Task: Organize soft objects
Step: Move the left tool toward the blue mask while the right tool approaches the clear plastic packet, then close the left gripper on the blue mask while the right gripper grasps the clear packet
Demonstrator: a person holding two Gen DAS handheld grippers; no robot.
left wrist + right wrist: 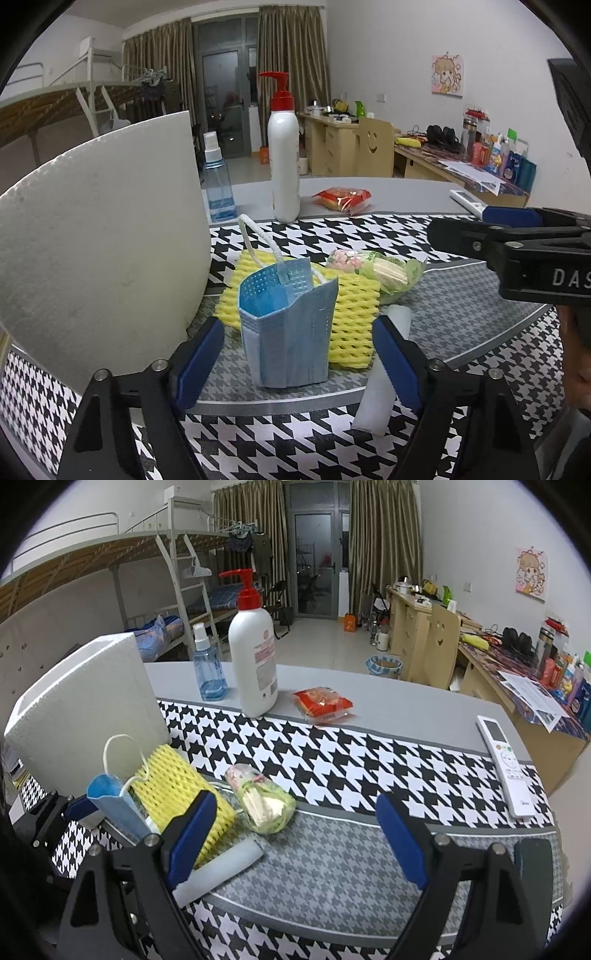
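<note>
A folded blue face mask [286, 332] stands upright on the houndstooth cloth, between the open fingers of my left gripper [295, 362], not gripped. Behind it lies yellow foam netting [351, 317], then a green snack packet [384, 271]. A white foam tube [384, 373] lies by the right finger. In the right wrist view my right gripper [295, 838] is open and empty above the grey cloth; the mask [114, 805], netting [177, 786], packet [262, 801] and tube [218, 867] sit to its left.
A white foam box [99, 236] stands at the left, also in the right wrist view [85, 705]. A pump bottle [253, 653], a blue spray bottle [208, 668] and a red snack bag [321, 703] stand at the back. A white remote [506, 768] lies at the right.
</note>
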